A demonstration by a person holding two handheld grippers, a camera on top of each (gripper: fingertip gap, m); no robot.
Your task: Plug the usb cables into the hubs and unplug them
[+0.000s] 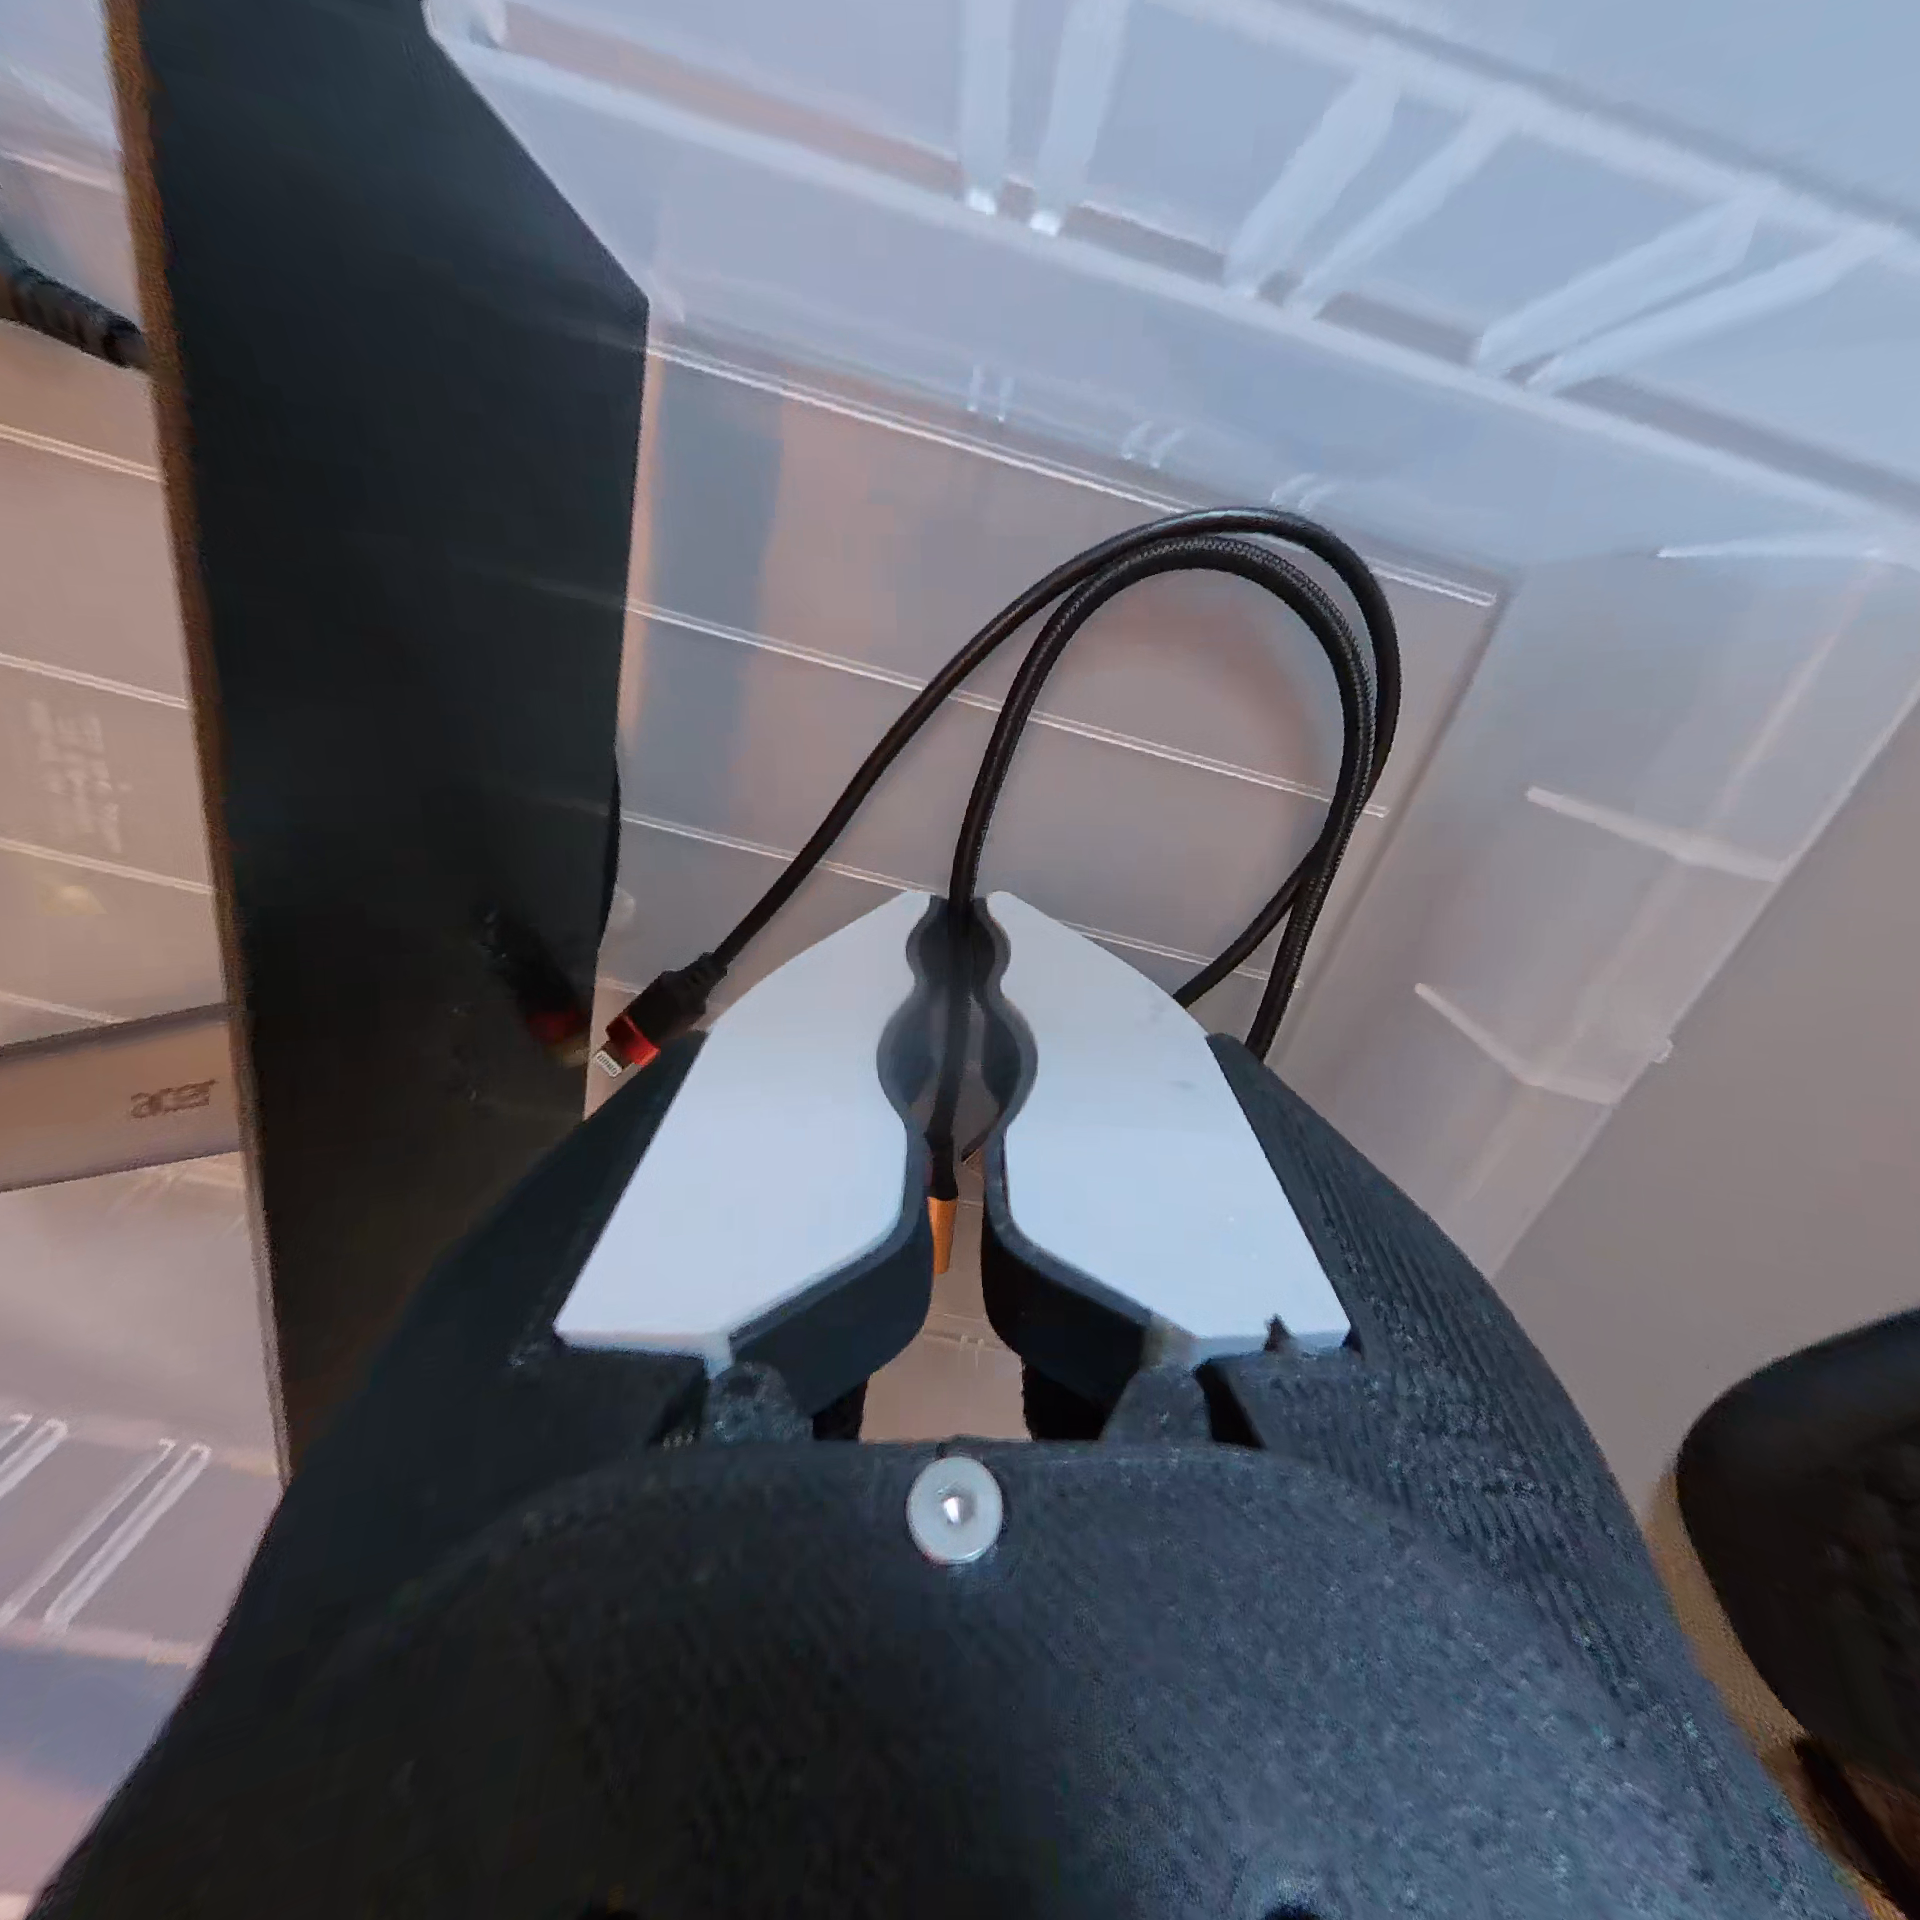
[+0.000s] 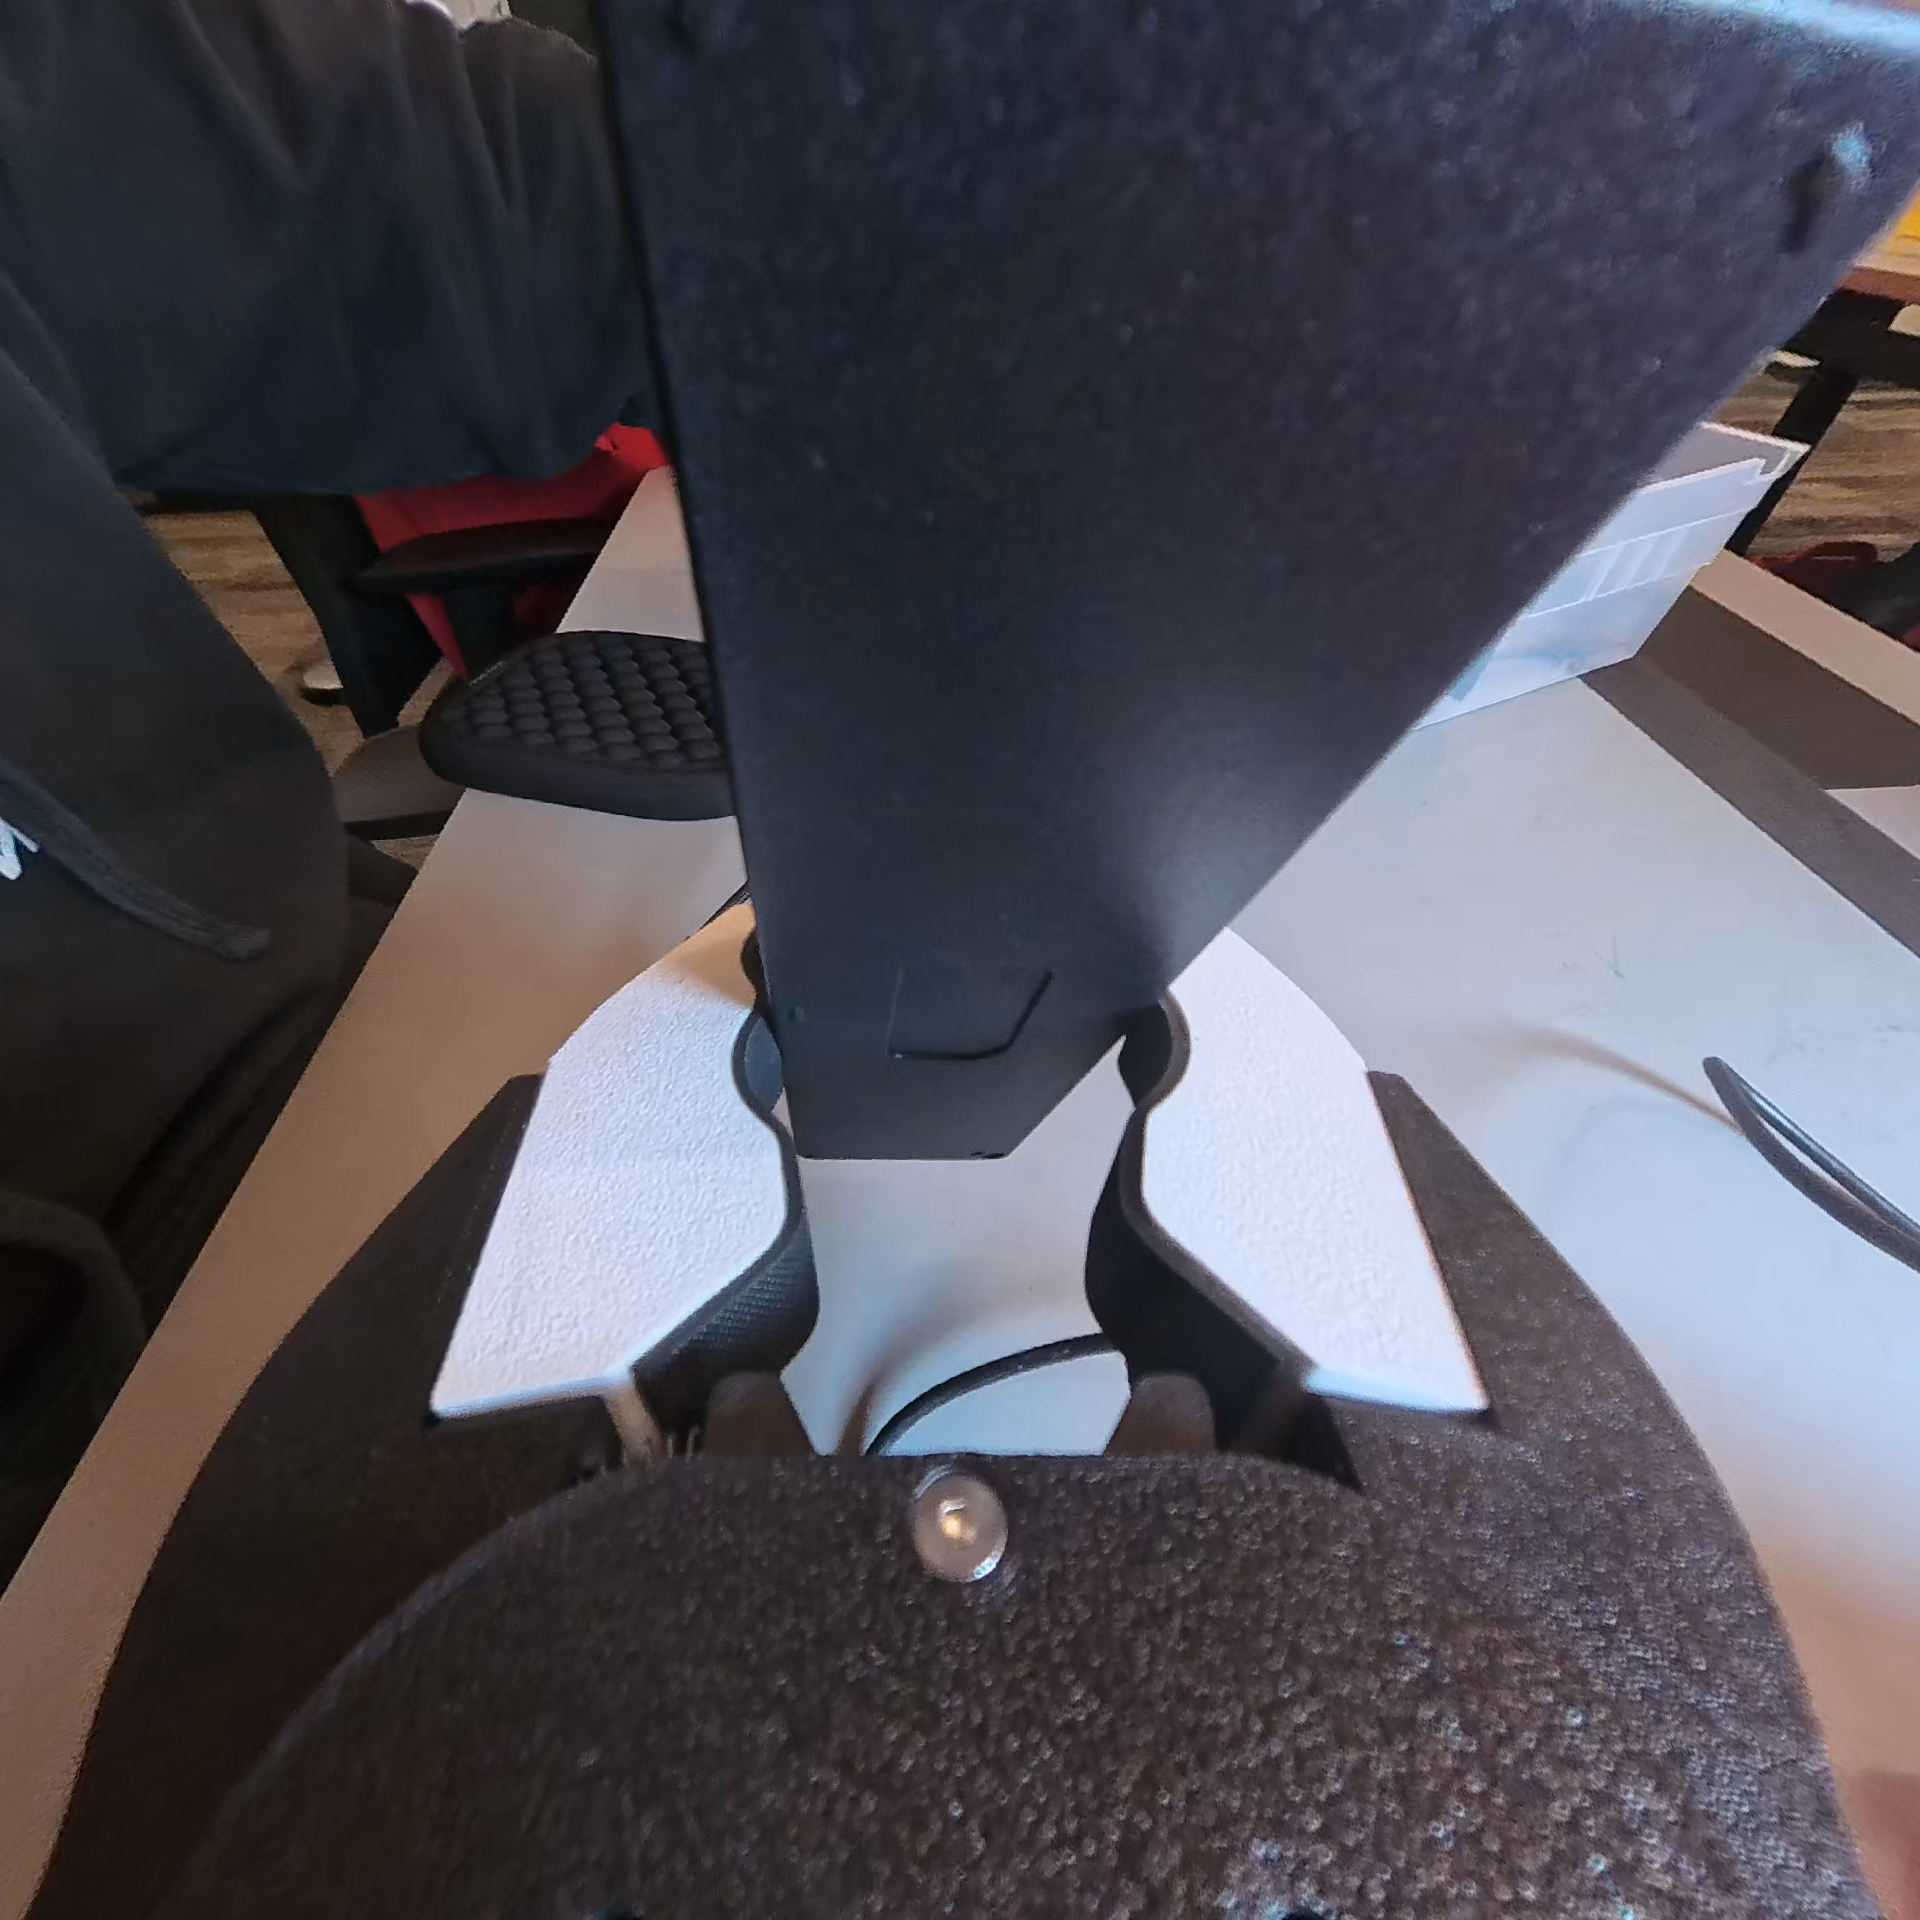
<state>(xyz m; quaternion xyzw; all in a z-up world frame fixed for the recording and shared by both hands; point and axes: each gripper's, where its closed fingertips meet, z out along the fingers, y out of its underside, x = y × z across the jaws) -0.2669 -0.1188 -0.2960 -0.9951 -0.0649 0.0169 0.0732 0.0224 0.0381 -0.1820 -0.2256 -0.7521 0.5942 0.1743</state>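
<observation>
My left gripper (image 1: 961, 906) is shut on a black braided USB cable (image 1: 1340, 644). The cable's orange-collared end (image 1: 941, 1226) pokes back between the fingers. The cable loops upward and comes down to its red-and-black plug (image 1: 649, 1029). The plug hangs close beside the face of a tall black hub (image 1: 395, 623) at the left; I cannot tell if they touch. My right gripper (image 2: 977, 961) is shut on the narrow lower end of the same flat black hub (image 2: 1091, 468). It holds the hub upright above the white table (image 2: 1507, 935).
Clear plastic storage bins (image 1: 1143, 364) fill the background of the left wrist view. One bin (image 2: 1621, 566) stands on the table's far right. Another black cable (image 2: 1808, 1169) lies on the table at right. A black mesh chair (image 2: 592, 717) and a person's dark clothing (image 2: 156, 831) are at left. Spacing between my two grippers at the tips: around 35 cm.
</observation>
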